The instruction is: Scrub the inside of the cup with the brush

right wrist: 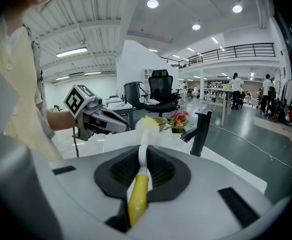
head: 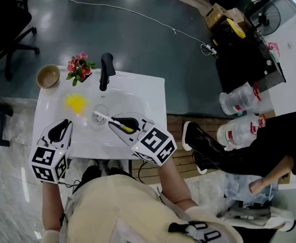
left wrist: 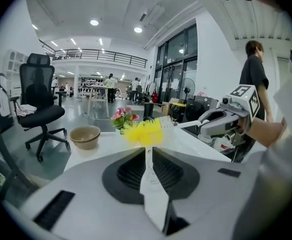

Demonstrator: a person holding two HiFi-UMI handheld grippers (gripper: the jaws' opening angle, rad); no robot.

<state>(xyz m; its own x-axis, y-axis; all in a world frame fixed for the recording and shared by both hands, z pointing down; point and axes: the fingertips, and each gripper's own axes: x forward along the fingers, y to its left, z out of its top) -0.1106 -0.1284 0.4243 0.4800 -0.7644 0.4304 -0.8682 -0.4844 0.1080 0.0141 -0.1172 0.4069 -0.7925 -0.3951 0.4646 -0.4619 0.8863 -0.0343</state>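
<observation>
The right tool [head: 123, 125] is clamped on the yellow grip of the brush [head: 104, 117], whose white shaft runs out between the jaws. In the head view that long axis slants up and to the left, from the right tool across the basin to the yellow bristle head [head: 76, 104]. The left tool [left wrist: 146, 151] is closed on a thin strip of clear glass that I take to be part of the cup [left wrist: 148, 165] (handle, stem or wall, I cannot tell which). The cup's clear body is hard to trace in any view.

What matters most is that the bristle head sits straight ahead of the left tool's jaws and a little above them. The shaft leaves it to the right, roughly square to the way the left tool points. The bristles seem to be at or inside the glass, though no view settles it.

The scrubbing stroke will probably have to run along the shaft, driven by the right hand while the left steadies the cup.

Room is fair. The basin lies open under the shaft, and the tap [head: 106, 71] stands well behind it. The flowers [head: 79, 67] and the bowl [head: 48, 76] sit beyond the bristles, near the table's [head: 153, 92] far left corner. An over-long push could head that way.
</observation>
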